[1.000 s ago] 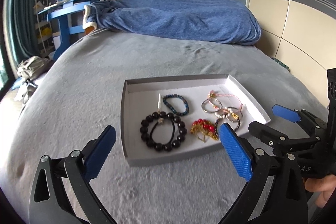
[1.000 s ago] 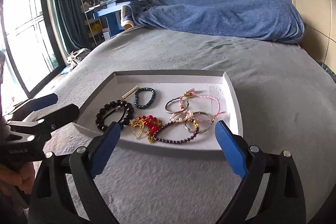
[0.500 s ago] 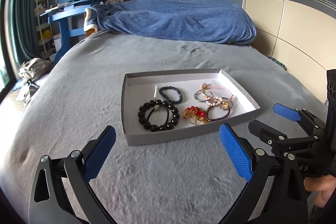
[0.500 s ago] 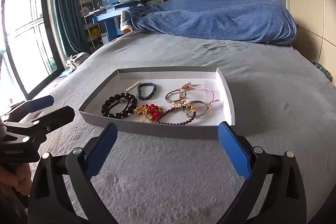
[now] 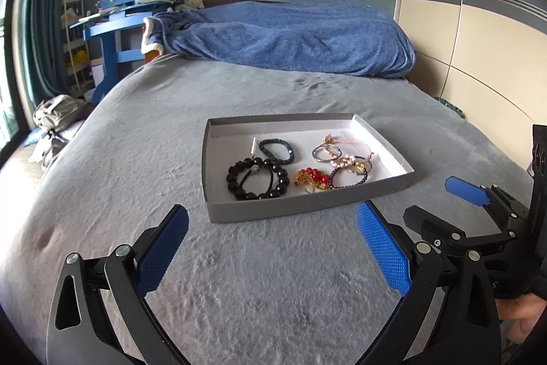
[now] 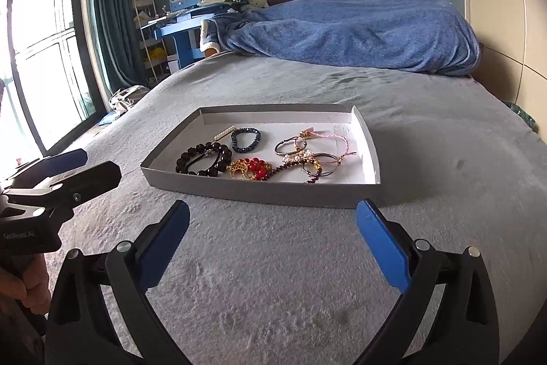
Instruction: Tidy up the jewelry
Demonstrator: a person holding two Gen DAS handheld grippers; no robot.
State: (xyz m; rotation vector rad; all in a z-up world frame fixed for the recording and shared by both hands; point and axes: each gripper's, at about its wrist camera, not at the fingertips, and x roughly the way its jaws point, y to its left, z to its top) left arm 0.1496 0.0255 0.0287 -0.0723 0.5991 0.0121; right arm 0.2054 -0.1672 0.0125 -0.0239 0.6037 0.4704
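Note:
A shallow grey tray (image 5: 307, 207) (image 6: 256, 190) lies on the grey bedspread. It holds a black bead bracelet (image 5: 239, 190) (image 6: 184, 159), a dark blue bracelet (image 5: 265, 146) (image 6: 254, 141), a red-and-gold piece (image 5: 312, 178) (image 6: 251, 170), a purple bead bracelet (image 5: 342, 185), silver rings (image 5: 314, 154), a pink cord (image 6: 335, 135) and a white pearl bar (image 5: 253, 146). My left gripper (image 5: 270, 211) (image 6: 85, 166) is open and empty, short of the tray's front wall. At the same distance, my right gripper (image 6: 271, 207) (image 5: 441, 204) is also open with nothing between its fingers.
A blue blanket (image 5: 290, 36) is heaped at the far end of the bed. A blue desk with books (image 5: 136, 2) stands beyond the left corner, with a bag (image 5: 58, 112) on the floor. Cream wardrobe doors (image 5: 478, 40) line the right side, a window (image 6: 41, 57) the left.
Both grippers have drawn back from the tray, which now sits farther away and smaller in both views. The jewelry has not moved.

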